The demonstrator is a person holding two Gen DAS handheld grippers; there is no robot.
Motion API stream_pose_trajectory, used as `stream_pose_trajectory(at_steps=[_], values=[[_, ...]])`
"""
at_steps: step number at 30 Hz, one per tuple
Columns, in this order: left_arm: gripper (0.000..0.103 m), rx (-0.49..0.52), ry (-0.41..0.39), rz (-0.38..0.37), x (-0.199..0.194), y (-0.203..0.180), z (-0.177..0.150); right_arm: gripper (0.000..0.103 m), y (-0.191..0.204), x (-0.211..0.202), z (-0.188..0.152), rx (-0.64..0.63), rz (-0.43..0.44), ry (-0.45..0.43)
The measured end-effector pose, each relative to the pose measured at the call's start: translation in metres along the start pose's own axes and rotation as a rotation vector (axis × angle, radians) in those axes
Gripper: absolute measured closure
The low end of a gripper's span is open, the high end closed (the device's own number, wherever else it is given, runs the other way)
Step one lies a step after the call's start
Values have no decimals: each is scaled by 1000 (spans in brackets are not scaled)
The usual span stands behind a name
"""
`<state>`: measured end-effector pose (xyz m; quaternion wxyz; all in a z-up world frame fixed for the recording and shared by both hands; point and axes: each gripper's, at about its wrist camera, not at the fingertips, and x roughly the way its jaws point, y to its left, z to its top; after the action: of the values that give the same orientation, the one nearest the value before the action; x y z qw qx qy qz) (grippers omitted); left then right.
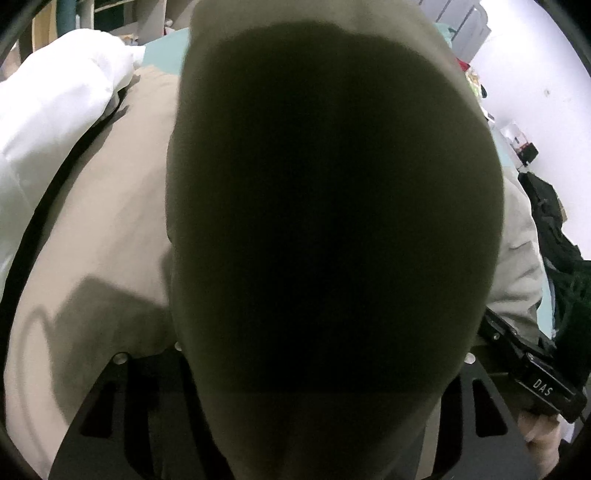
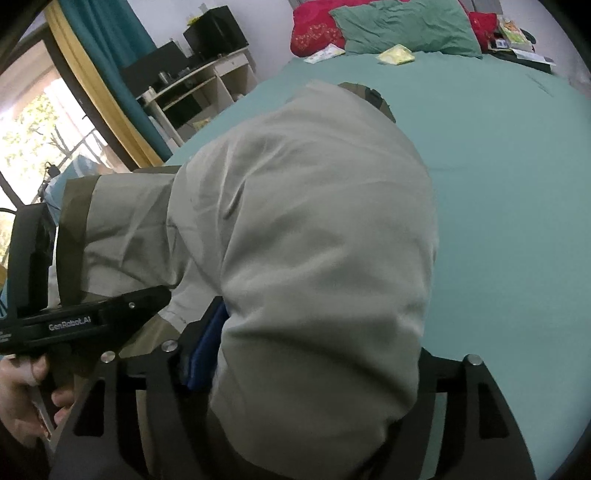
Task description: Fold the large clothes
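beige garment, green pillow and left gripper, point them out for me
beige garment [image 2: 314, 240], right wrist view, on its bulging folded middle
green pillow [image 2: 402, 29], right wrist view, on its creased face
left gripper [image 2: 70, 321], right wrist view, on its black body by the lettering

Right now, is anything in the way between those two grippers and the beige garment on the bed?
Nothing visible. The beige garment drapes right over both grippers, its cloth between their fingers. It blacks out most of the left wrist view. Beyond it, the green bed sheet lies bare up to the pillows.

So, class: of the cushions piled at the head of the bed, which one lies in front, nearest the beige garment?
The green pillow; it overlaps the red cushions, which sit behind it against the wall, farther from the beige garment.
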<state>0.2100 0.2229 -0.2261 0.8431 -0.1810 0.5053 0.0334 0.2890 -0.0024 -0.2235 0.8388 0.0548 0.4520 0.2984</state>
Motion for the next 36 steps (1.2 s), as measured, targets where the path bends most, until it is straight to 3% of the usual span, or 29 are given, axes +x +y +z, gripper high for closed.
stream_pose_trajectory(at_steps=[5, 7, 9, 15, 17, 19, 24, 29, 36], values=[[38, -63, -38, -11, -32, 8, -12, 29, 4, -8, 4, 42, -8, 48], [38, -74, -52, -15, -38, 25, -3, 26, 4, -17, 2, 52, -20, 61], [38, -86, -67, -24, -55, 46, -28, 23, 9, -28, 0, 36, -55, 64], [38, -129, -104, 5, -80, 58, -46, 21, 25, -72, -22, -58, -135, 42], [38, -136, -113, 17, -67, 34, -54, 21, 29, -80, -35, -108, -170, 64], [38, -114, -127, 50, -68, 35, -45, 17, 34, -78, -50, -150, -186, 78], [38, -64, -134, 120, -66, 11, -28, 10, 25, -78, -61, -106, -196, 69], [38, -64, -164, 161, -84, 14, -46, 10, 38, -78, -54, -107, -222, 90], [38, -54, -222, 189, -116, 5, -63, 9, 39, -97, -70, -88, -212, 102]])
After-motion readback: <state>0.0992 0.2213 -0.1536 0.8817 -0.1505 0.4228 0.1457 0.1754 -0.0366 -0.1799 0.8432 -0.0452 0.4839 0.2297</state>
